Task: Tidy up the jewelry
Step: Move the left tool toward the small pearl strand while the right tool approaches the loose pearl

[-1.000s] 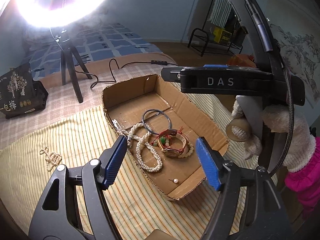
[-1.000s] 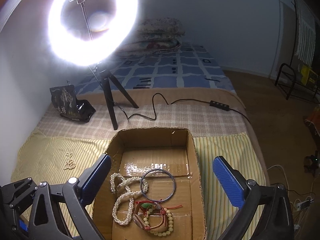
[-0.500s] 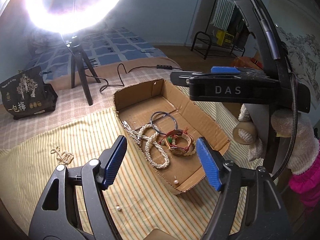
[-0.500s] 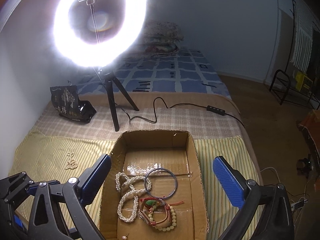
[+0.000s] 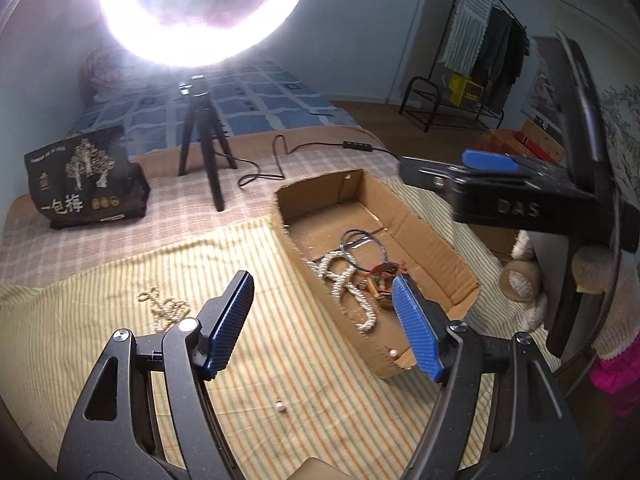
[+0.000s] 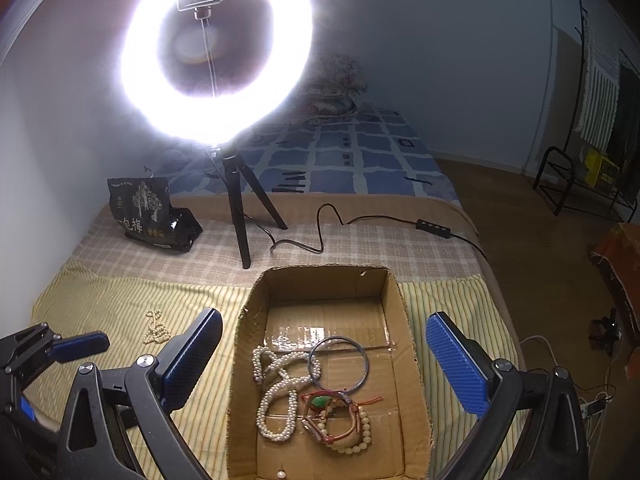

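A cardboard box (image 5: 432,236) (image 6: 404,320) lies on the striped cloth. It holds a pearl necklace (image 5: 352,292) (image 6: 280,392), a dark bangle (image 5: 362,250) (image 6: 339,364), a red cord bracelet with beads (image 6: 340,420) and a loose pearl (image 5: 393,354) (image 6: 281,473). A small pearl strand (image 5: 164,304) (image 6: 155,326) and a single pearl (image 5: 281,405) lie on the cloth left of the box. My left gripper (image 5: 324,328) is open and empty, above the cloth at the box's left side. My right gripper (image 6: 324,360) is open and empty above the box; it also shows in the left wrist view (image 5: 492,184).
A ring light on a tripod (image 5: 204,148) (image 6: 240,208) stands behind the box, its cable (image 6: 320,236) trailing right. A black snack bag (image 5: 84,176) (image 6: 152,216) sits at the back left. A tape roll (image 5: 520,280) lies right of the box.
My left gripper has swung left, off the box toward the cloth with the loose strand and pearl. My right gripper has pulled back and up a little. Both stay open.
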Action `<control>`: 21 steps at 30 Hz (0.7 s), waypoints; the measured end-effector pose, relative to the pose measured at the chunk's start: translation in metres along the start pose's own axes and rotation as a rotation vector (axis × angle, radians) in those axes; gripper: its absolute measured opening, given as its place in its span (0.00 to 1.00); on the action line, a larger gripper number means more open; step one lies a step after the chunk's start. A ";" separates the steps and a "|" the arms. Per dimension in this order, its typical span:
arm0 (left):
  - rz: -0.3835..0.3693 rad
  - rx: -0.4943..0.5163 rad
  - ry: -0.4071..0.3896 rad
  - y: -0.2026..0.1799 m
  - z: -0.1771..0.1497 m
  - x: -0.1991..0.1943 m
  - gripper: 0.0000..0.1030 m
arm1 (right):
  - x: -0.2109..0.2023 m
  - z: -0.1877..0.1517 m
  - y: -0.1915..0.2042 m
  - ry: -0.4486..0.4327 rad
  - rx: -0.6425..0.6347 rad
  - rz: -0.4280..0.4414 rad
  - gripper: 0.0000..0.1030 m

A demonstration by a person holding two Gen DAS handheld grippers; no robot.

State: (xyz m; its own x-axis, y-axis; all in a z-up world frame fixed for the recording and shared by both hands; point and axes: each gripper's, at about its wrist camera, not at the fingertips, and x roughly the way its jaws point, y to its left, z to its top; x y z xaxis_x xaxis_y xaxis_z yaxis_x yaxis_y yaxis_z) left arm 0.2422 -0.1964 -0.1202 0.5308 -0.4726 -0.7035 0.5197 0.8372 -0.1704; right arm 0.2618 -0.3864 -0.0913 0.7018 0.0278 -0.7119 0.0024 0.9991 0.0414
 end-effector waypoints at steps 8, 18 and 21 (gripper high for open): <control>0.040 -0.048 -0.037 0.048 -0.009 -0.016 0.72 | -0.016 -0.009 0.017 -0.061 0.031 0.045 1.00; 0.142 -0.149 -0.028 0.131 -0.027 -0.022 0.72 | -0.023 -0.043 0.069 -0.047 -0.123 0.131 1.00; 0.152 -0.203 -0.016 0.155 -0.031 -0.021 0.72 | -0.020 -0.059 0.085 -0.020 -0.185 0.182 1.00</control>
State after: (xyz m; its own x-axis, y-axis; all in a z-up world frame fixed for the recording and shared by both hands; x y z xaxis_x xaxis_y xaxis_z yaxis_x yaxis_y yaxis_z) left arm 0.2909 -0.0479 -0.1539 0.6040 -0.3405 -0.7206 0.2890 0.9362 -0.2002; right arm 0.2057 -0.3004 -0.1150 0.6927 0.2086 -0.6904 -0.2538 0.9665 0.0374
